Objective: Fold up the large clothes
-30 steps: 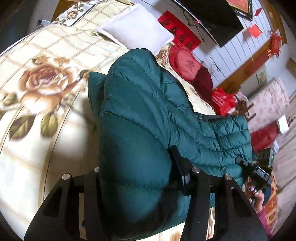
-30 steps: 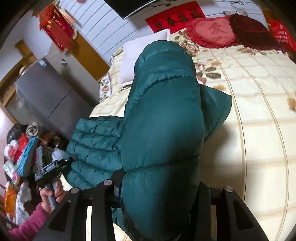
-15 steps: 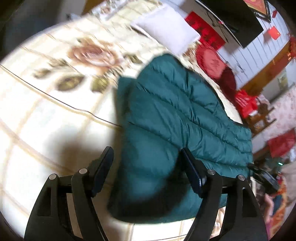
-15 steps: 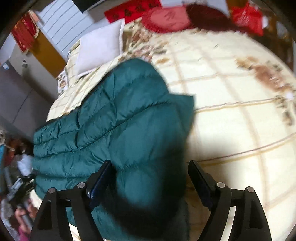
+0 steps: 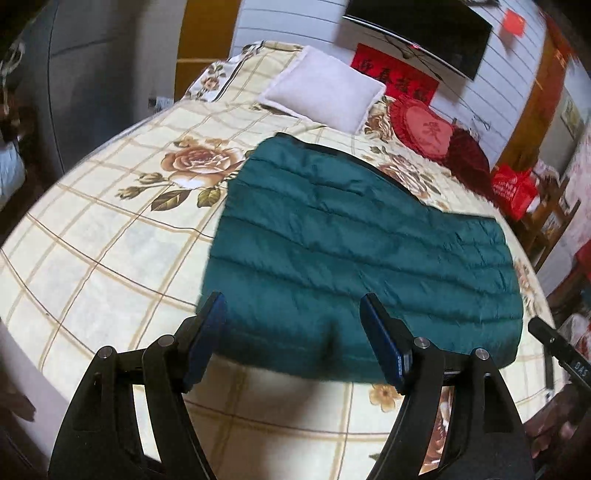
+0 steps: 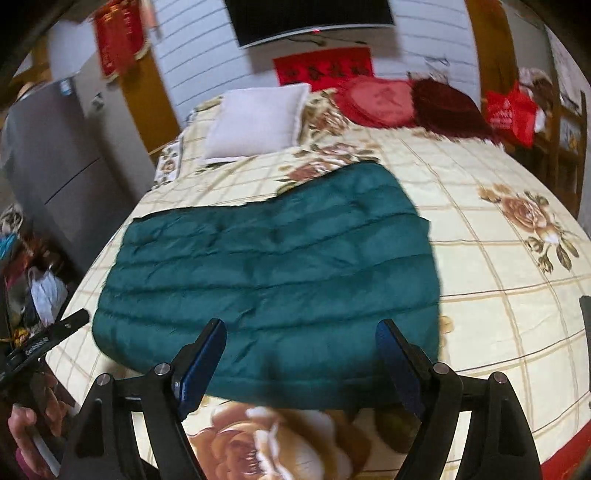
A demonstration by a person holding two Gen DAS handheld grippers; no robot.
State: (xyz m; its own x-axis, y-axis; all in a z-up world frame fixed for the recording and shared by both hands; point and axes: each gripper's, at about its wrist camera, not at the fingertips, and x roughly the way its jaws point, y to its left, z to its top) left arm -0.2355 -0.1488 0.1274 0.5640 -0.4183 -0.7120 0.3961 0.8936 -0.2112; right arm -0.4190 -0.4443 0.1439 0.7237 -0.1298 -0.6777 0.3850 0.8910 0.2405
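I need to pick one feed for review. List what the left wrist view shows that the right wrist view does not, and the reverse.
Only the left wrist view: the open left tool.

Only the right wrist view: the open right tool and a white bag on the floor.

Both: the folded green jacket lying flat on the floral bedspread, held by neither tool, the white pillow, red cushions and the wall TV.

Each wrist camera looks forward over its own open gripper, left gripper (image 5: pixel 291 332) and right gripper (image 6: pixel 301 356), from near the bed's foot toward the headboard wall. Both views share the quilted teal down jacket (image 5: pixel 354 258) (image 6: pixel 273 273) close ahead and the white square pillow (image 5: pixel 325 88) (image 6: pixel 256 120) beyond.
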